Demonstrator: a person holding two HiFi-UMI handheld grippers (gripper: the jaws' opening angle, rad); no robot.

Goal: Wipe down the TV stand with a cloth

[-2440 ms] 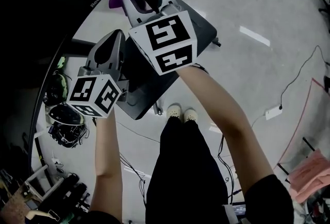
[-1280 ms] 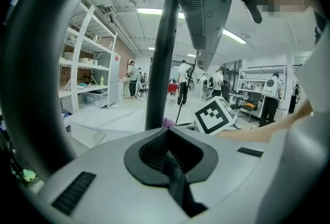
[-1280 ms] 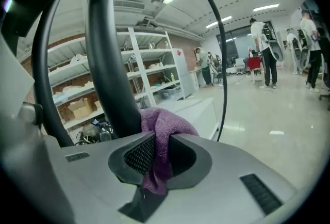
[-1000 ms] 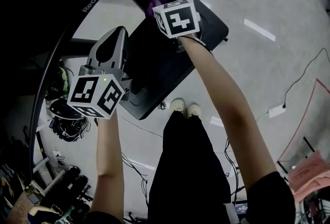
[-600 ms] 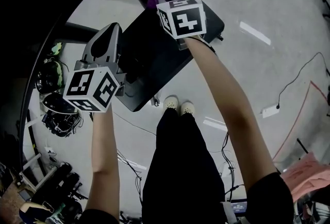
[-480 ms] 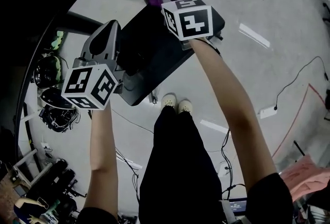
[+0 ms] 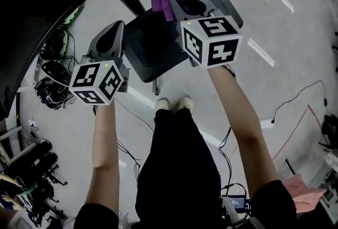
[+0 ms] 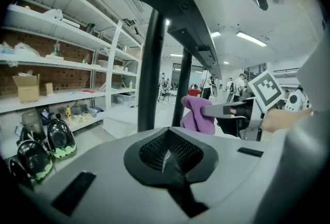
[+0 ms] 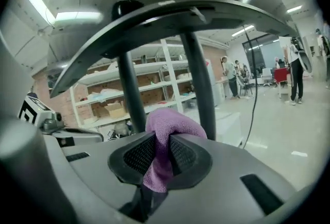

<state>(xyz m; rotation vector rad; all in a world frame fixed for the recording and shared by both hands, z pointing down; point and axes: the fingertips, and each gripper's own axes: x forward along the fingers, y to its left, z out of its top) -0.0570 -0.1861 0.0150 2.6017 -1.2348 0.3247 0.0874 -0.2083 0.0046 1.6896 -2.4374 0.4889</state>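
The cloth (image 9: 167,135) was a soft, nubbly purple rag. It was bunched into a rounded lump above the jaws, with a tail hanging down between them. From the person it sat at about 12 o'clock, close to the round dark posts (image 9: 198,83) of the TV stand (image 7: 153,48). I could not tell whether it touched one.

The right gripper (image 9: 162,153) was clamped on the cloth, its jaws parted only by the thickness of the fabric. The left gripper (image 8: 167,158), out at 10 o'clock, had its jaws pressed together with nothing between them. It was held above the stand's base, apart from the cloth.

The base was a flat, smooth, dark plate with rounded corners. Both grippers were grey moulded plastic with black meshed pads, and each carried a white cube with black square markers.
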